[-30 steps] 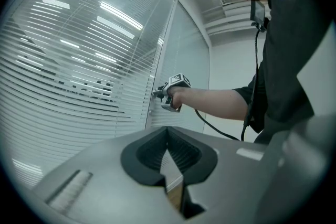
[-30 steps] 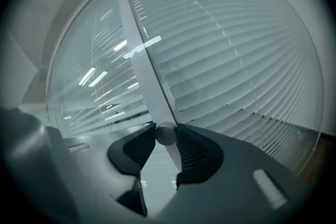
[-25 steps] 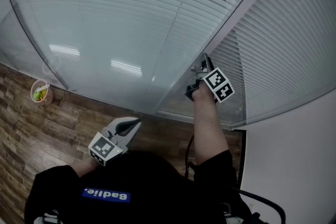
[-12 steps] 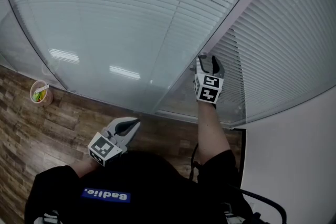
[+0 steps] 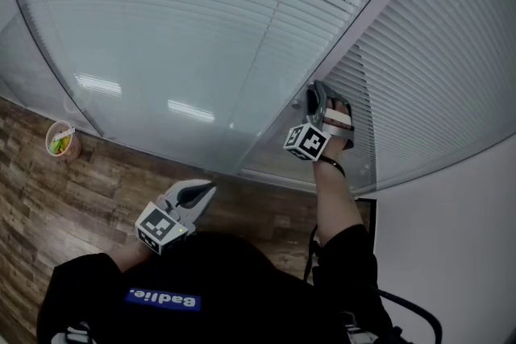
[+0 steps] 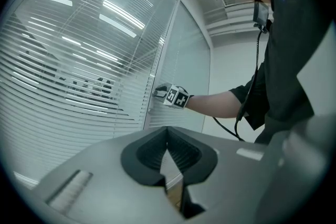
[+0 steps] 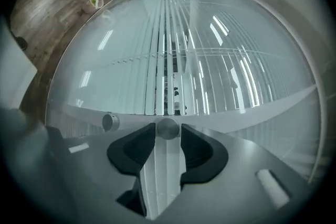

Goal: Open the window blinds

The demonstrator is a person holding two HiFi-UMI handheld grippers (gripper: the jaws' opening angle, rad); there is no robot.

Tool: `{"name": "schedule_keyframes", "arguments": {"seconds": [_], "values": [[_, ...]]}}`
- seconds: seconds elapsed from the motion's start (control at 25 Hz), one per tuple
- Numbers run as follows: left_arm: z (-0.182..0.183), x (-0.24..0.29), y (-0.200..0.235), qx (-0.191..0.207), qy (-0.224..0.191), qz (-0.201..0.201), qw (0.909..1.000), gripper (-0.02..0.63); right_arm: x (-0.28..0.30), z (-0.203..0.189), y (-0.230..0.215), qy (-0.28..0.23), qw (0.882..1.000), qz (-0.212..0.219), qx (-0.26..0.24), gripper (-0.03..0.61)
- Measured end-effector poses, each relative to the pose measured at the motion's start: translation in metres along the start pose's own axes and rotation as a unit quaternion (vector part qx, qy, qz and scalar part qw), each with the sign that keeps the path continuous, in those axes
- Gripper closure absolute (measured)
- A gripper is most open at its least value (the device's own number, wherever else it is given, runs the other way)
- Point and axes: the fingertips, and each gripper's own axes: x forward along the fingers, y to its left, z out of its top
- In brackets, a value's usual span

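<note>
Head view: left gripper [image 5: 210,188] hangs low before the glass, jaws together, empty. Right gripper [image 5: 315,96], jaws just closing, pinches 1 round metal knob [image 7: 168,128] on the window frame [image 5: 360,32], between 2 panes of blinds [image 5: 193,4].

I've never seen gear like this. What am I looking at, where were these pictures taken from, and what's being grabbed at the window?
No robot here: a person holds a hand-held gripper in each hand. One picture comes from a camera on the person's head, looking down; the other two come from cameras riding one on each hand-held gripper. The right hand-held gripper has just been closing its jaws on a round knob on the frame beside the window blinds. The left hand-held gripper is shut and empty above the wooden floor.
</note>
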Motion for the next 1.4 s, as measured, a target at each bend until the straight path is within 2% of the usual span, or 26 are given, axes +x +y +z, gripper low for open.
{"name": "schedule_keyframes", "arguments": {"seconds": [0.12,0.2,0.4,0.56,0.76,0.92,1.12,1.28,1.4], "values": [[0.001,-0.002,0.002,-0.002,-0.001,0.004,1.0,0.614,0.002,0.0,-0.002,0.004,1.0,-0.001,-0.008,0.468],[-0.001,-0.003,0.003,-0.003,-0.003,0.006,1.0,0.614,0.002,-0.001,-0.001,0.004,1.0,-0.001,0.004,0.468],[-0.011,0.002,0.009,-0.005,0.0,0.01,0.9999,0.614,0.01,-0.004,0.007,0.006,0.993,0.01,0.115,0.453],[-0.011,0.0,0.007,-0.003,0.001,0.009,1.0,0.614,0.007,-0.003,0.004,0.01,0.98,0.018,0.197,0.453],[-0.003,-0.004,0.001,-0.001,0.0,0.008,1.0,0.614,0.001,-0.005,-0.007,0.009,0.962,0.023,0.271,0.453],[-0.001,-0.007,0.004,-0.006,-0.002,0.014,0.9999,0.614,0.001,-0.002,-0.01,0.005,0.94,0.03,0.339,0.453],[0.0,-0.007,0.004,-0.005,0.0,0.012,0.9999,0.614,0.002,-0.003,-0.012,-0.001,0.903,0.048,0.426,0.451],[-0.004,-0.006,0.005,-0.007,-0.002,0.012,0.9999,0.614,0.004,-0.004,-0.009,-0.005,0.877,0.058,0.476,0.451],[-0.004,-0.006,0.004,-0.004,-0.001,0.012,0.9999,0.614,0.004,-0.006,-0.009,-0.009,0.85,0.066,0.523,0.451]]}}
